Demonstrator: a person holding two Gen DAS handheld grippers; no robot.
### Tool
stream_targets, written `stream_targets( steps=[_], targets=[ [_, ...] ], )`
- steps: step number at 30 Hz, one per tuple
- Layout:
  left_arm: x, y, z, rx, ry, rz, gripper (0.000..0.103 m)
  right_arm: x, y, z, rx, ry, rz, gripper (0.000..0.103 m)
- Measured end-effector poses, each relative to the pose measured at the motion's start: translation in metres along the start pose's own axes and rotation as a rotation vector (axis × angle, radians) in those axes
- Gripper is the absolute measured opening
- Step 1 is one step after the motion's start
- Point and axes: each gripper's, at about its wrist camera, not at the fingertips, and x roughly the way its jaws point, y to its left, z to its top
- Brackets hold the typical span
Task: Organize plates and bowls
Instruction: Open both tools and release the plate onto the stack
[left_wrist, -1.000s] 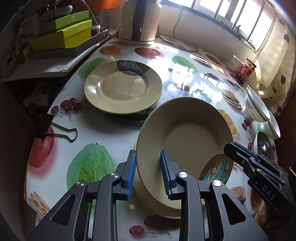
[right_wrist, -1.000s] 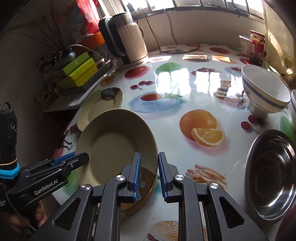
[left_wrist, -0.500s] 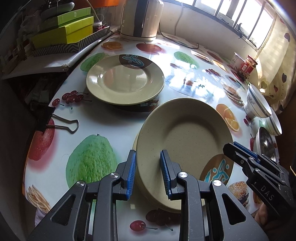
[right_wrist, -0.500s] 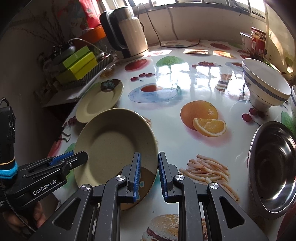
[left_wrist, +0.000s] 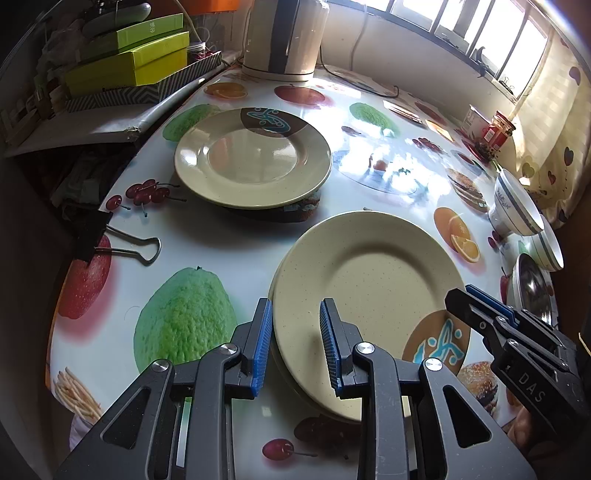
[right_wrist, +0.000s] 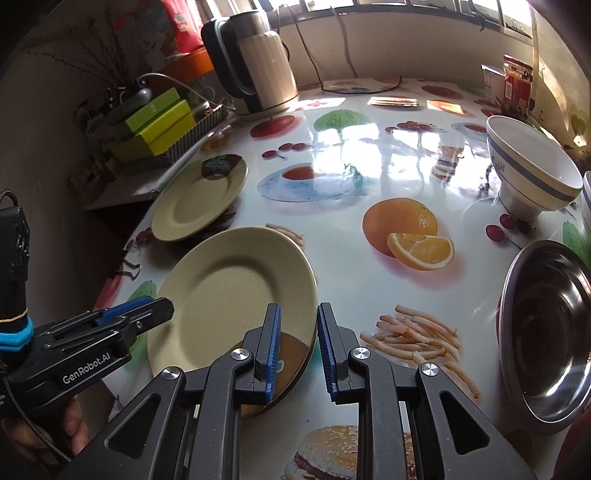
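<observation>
Binder clip (left_wrist: 118, 243): lies on the tablecloth's left edge, well apart from the plates; no obstacle.
Far plate (left_wrist: 253, 157): sits flat on the table (left_wrist: 221, 236), up and left of the near pile; probably the stack's destination or the next piece to gather.
Left gripper (left_wrist: 295, 341): jaws part open, straddling the left rim of the near plates (left_wrist: 365, 284); whether the pads bite I cannot tell. Best to seat the rim deep between the pads before any lift.
Near plates: two, one on the other, close to the table's front edge, between the two grippers.
Right gripper (right_wrist: 297, 345): jaws narrow but open; the right rim lies between them, with a gap showing on the right pad's side. It should close fully before lifting, and both sides should rise level.
Steel bowl (right_wrist: 546, 317): near on the right; keep the lift clear of it.
Banded bowl (right_wrist: 532, 170): upright, farther right, not yet sorted.
</observation>
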Motion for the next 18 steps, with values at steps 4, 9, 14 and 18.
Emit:
stream_targets(
  steps=[4,9,14,18],
  targets=[
    [-0.001,0.001,0.001,-0.002,-0.002,-0.007,0.027,0.000,0.000,0.000,-0.001,0.002,-0.005,0.022],
    [-0.003,0.001,0.001,-0.008,-0.009,-0.014,0.028,-0.001,-0.001,0.001,-0.003,-0.005,-0.006,0.033],
    [-0.006,0.005,0.006,-0.023,-0.019,-0.008,0.028,-0.004,0.001,0.006,-0.016,-0.021,-0.013,0.041],
    [-0.012,0.007,0.013,-0.024,-0.048,0.015,0.028,-0.007,0.003,0.014,-0.029,-0.040,-0.020,0.043]
  ],
)
